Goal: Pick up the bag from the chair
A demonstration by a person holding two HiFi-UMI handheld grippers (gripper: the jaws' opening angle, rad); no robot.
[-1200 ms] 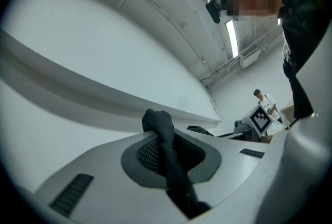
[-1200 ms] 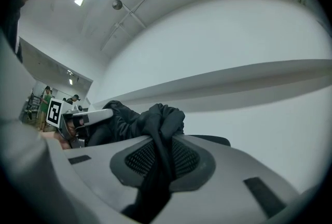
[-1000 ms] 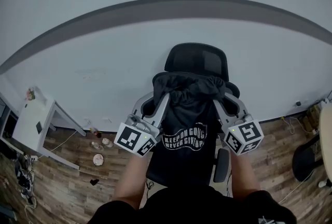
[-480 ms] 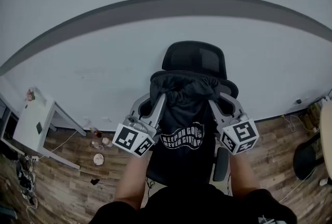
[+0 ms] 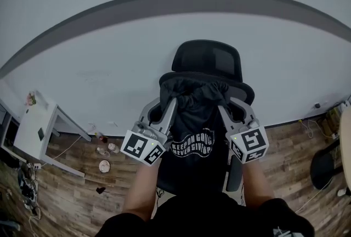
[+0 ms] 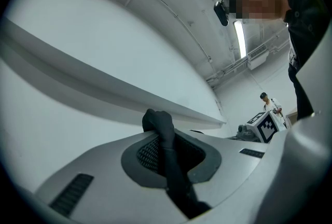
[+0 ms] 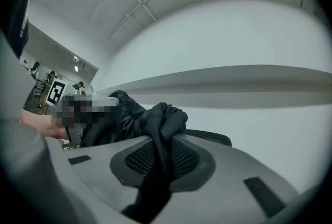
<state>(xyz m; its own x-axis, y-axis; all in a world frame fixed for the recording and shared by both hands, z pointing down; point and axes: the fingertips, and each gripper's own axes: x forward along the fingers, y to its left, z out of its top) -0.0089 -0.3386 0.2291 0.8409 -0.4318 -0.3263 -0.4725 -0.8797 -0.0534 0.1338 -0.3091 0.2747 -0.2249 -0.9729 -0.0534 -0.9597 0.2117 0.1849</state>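
A black bag with white print hangs in front of a black office chair, stretched between my two grippers. My left gripper is shut on the bag's upper left edge. In the left gripper view, black fabric runs down between that gripper's pads. My right gripper is shut on the bag's upper right edge. A bunched fold of the bag is pinched between the right gripper's pads. The chair's seat is hidden behind the bag.
A white table stands at the left on the wooden floor, with small items scattered near it. Another dark chair and cables sit at the right edge. A pale wall rises behind the chair.
The right gripper has shifted slightly left, toward the left gripper, with the bag still in it. The left gripper has kept its place. Both grips are unchanged.
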